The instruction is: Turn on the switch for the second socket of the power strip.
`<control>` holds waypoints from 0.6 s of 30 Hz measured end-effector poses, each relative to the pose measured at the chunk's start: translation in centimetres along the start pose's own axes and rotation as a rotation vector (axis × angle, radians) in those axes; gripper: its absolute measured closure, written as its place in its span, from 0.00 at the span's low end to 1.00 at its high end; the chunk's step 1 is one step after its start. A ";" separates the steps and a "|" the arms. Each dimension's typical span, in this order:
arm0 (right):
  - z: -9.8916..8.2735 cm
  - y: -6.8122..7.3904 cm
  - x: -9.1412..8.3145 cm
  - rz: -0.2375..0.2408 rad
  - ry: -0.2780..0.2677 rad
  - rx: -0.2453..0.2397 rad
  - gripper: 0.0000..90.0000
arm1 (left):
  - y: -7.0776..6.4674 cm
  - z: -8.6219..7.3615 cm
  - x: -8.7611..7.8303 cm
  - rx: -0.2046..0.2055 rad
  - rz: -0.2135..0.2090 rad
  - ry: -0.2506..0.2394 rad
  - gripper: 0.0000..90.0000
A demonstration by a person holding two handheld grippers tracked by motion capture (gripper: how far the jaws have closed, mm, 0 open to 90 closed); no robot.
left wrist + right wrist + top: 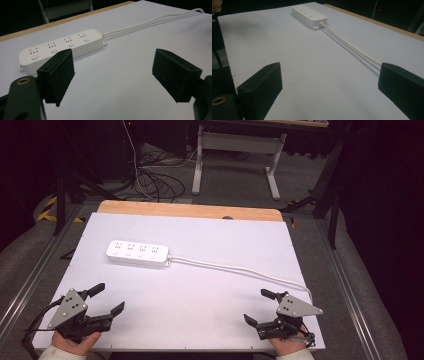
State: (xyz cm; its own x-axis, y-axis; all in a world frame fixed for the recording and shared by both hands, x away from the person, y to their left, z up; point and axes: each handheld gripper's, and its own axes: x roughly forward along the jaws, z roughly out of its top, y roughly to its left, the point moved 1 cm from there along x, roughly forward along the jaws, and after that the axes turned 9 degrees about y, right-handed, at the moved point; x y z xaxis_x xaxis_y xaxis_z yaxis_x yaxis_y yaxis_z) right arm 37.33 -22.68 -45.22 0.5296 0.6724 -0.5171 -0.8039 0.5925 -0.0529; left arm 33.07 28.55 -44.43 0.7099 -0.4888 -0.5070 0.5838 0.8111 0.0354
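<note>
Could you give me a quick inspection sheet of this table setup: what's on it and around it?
Surface: white board on a wooden table, bare near the person.
Job's things: white power strip, four sockets, lying flat, left of centre toward the far side.
Clutter: nothing seen.
Grippers: left hand-held gripper and right hand-held gripper rest at the near edge, both open, holding nothing.
Cables: strip's white cord runs right to the board's edge; black cables tangled on the floor beyond.
Surroundings: grey floor, white desk frame, dark curtains.
</note>
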 end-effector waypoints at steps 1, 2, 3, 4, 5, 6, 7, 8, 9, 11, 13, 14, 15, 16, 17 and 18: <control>0.0 0.0 0.0 0.001 0.001 0.000 0.06 | 0.0 0.0 0.0 0.000 0.000 0.000 0.20; 0.0 0.0 0.0 0.001 0.001 0.000 0.06 | 0.0 0.0 0.0 -0.003 -0.002 -0.002 0.20; 0.0 0.0 0.0 0.000 0.002 -0.001 0.06 | 0.0 0.0 -0.1 -0.003 0.000 0.000 0.20; 0.0 0.0 0.0 -0.001 0.000 -0.003 0.07 | 0.0 0.0 -0.1 0.001 0.004 0.000 0.21; 0.0 0.0 0.0 0.000 0.000 -0.004 0.07 | 0.0 0.1 -0.1 0.013 0.007 0.002 0.22; 0.0 0.0 0.0 0.000 0.000 -0.004 0.07 | 0.0 0.1 -0.1 0.013 0.007 0.002 0.23; 0.0 0.0 0.1 0.002 -0.003 -0.009 0.07 | -0.1 0.2 -0.2 0.028 0.018 0.006 0.23; 0.0 0.1 0.1 0.002 -0.003 -0.009 0.07 | 0.0 0.2 -0.2 0.040 0.023 0.008 0.24; 0.0 0.1 0.1 0.003 -0.002 -0.010 0.07 | 0.0 0.2 -0.2 0.040 0.023 0.008 0.24; 0.0 0.1 0.1 0.002 0.000 -0.012 0.07 | -0.1 0.3 -0.3 0.031 0.019 0.004 0.25; 0.0 0.1 0.1 0.003 -0.002 -0.014 0.07 | -0.1 0.3 -0.3 0.030 0.014 0.004 0.26; 0.0 0.1 0.1 -0.001 0.001 -0.016 0.07 | -0.1 0.3 -0.3 0.025 0.009 0.005 0.26; 0.0 0.1 0.1 0.002 -0.001 -0.015 0.07 | 0.0 0.3 -0.4 0.023 0.007 0.004 0.26; 0.0 0.1 0.1 0.001 -0.001 -0.015 0.07 | 0.0 0.3 -0.4 0.018 0.003 0.003 0.26; 0.0 0.1 0.1 0.001 -0.001 -0.015 0.07 | 0.0 0.3 -0.4 0.018 0.003 0.003 0.27; 0.0 0.1 0.1 0.001 -0.002 -0.014 0.07 | 0.1 0.3 -0.5 0.023 0.005 0.002 0.27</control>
State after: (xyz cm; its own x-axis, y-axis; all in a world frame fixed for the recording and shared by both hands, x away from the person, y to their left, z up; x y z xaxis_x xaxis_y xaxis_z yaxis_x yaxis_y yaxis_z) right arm 37.27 -22.54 -45.25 0.5295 0.6738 -0.5154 -0.8080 0.5857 -0.0645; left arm 32.90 28.74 -43.90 0.7118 -0.4843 -0.5088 0.5893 0.8058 0.0574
